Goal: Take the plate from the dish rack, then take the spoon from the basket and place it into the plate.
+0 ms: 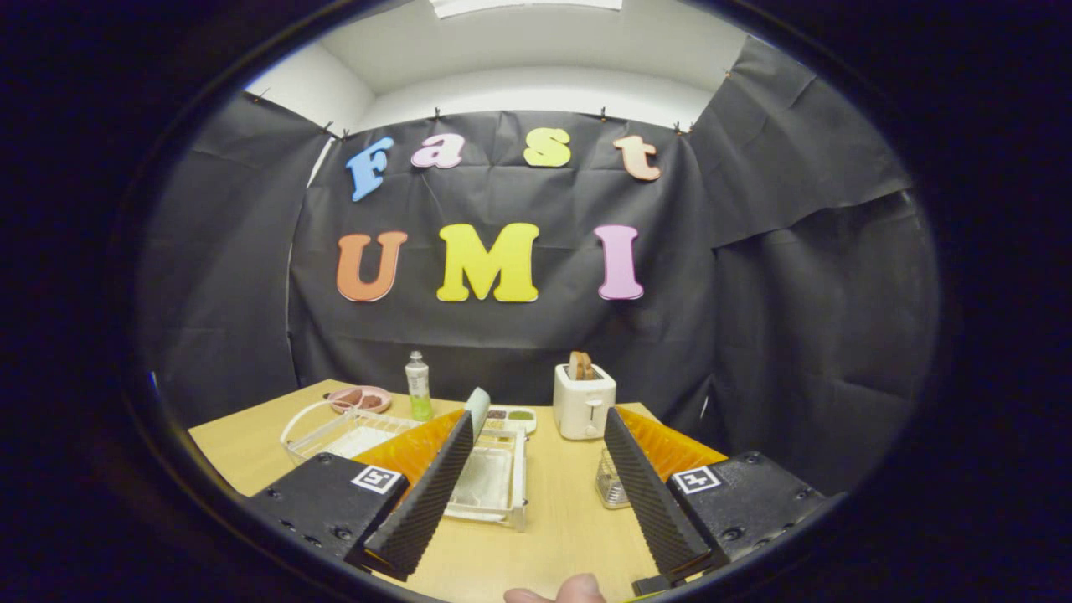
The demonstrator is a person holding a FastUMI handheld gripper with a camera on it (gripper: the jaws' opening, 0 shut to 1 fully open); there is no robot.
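Observation:
A pale green plate [478, 409] stands on edge at the far end of a white dish rack [494, 481] on the wooden table [561, 528]. The plate's edge shows just past my left fingertip. My gripper [538, 414] is open, held above the table's near side, with nothing between its fingers. The rack lies just ahead, partly hidden by the left finger. A white basket with an arched handle [331, 429] sits left of the rack. A small clear mesh holder [610, 484] peeks out beside the right finger. I cannot make out a spoon.
At the back of the table stand a pink dish with food [358, 399], a bottle of green liquid [418, 385], a small compartment tray [509, 416] and a white toaster holding toast [584, 400]. A person's fingertip [557, 591] shows at the near edge.

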